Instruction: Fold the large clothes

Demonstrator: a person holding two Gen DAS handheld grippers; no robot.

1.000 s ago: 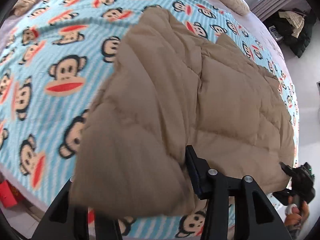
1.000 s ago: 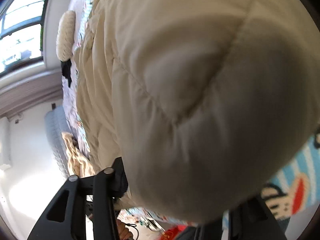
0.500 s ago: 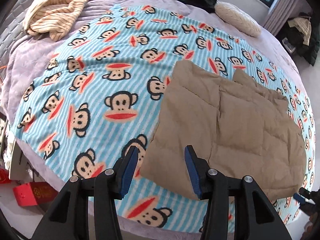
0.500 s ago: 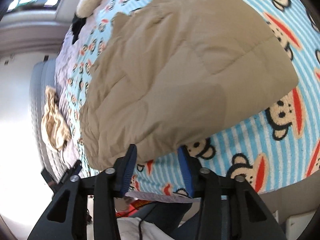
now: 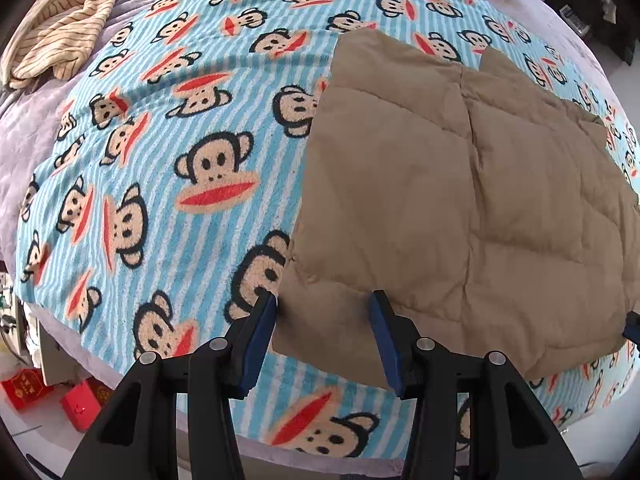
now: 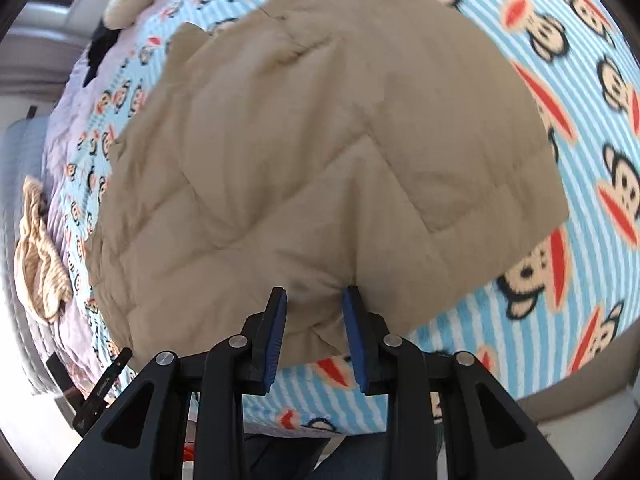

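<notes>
Both grippers point steeply down over the bed. The left gripper [image 5: 323,308] hangs above the near corner of the tan quilted jacket [image 5: 460,208], its fingers spread, nothing pinched. The right gripper [image 6: 314,300] has just been closing; its fingers bracket a puckered fold at the jacket's near edge, at 6 o'clock. The jacket lies flat on the monkey-print blanket [image 5: 160,184]. No readable writing

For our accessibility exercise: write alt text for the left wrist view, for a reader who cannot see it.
A tan quilted jacket, folded, lies flat on a blue striped monkey-print blanket covering a bed. The left gripper hovers at the jacket's near corner, its jaws apart and holding nothing. A striped beige garment lies crumpled at the far left.
</notes>
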